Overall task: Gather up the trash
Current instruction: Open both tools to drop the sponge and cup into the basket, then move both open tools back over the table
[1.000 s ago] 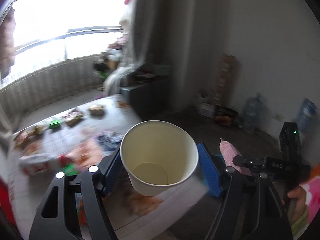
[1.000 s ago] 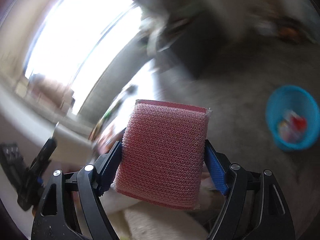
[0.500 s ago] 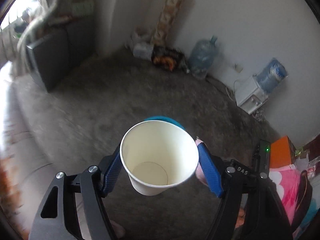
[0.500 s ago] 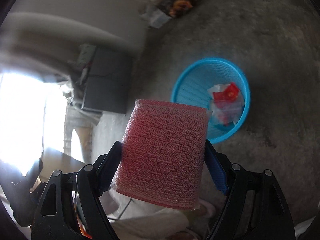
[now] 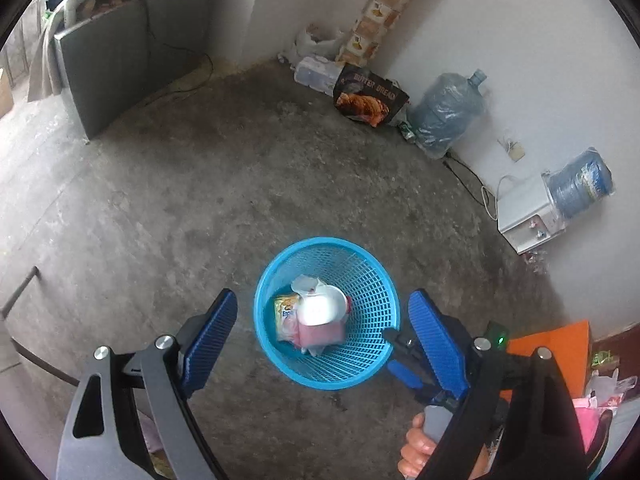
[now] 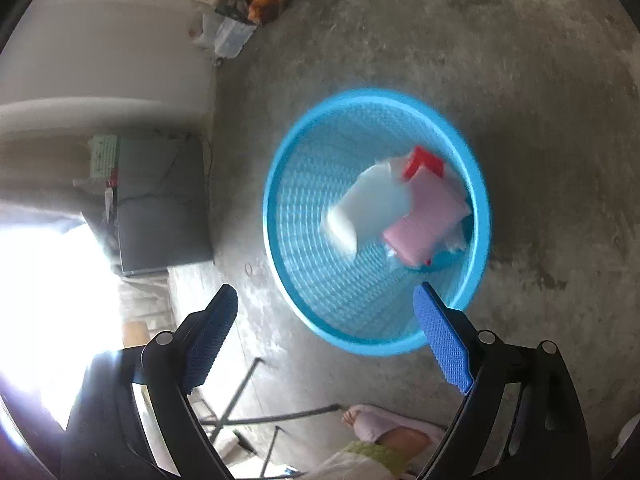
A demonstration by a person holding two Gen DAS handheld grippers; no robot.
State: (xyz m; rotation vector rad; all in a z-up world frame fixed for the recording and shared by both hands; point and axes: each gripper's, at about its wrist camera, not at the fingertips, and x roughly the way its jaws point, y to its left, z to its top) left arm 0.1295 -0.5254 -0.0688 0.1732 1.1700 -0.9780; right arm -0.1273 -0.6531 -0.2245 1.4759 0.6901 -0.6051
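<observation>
Both loads lay inside the round blue plastic mesh waste basket point(image 5: 382, 280), which stood on the bare concrete floor point(image 5: 200, 184) at lower centre of the left wrist view. The white paper cup point(image 5: 322, 309) rested on its side on top of the heap, its mouth toward the camera, and the pink netted scouring sponge point(image 5: 320, 334) lay just beneath it, touching it.

The left hand-held gripper point(image 5: 322, 342) had just been opening; its blue ribbed pads stood wide apart on either side of the basket with nothing between them. The right hand-held gripper point(image 6: 324, 340) had likewise just been opening and was empty, its pads spread below the basket point(image 6: 280, 168), where the cup point(image 6: 370, 208) and sponge point(image 6: 426, 222) showed blurred.

Judged from looks, the cup was very light and thin-walled: it would crush under a hard squeeze, so it was best pinched gently across its body near the rim. The sponge looked soft, springy and rough enough not to slip, and could be taken across its flat faces.

A dark bag point(image 5: 370, 98) against the wall at upper centre read "BUTTER BREAD". A yellow packet point(image 5: 286, 308) in the basket bore blue letters too small to read.
</observation>
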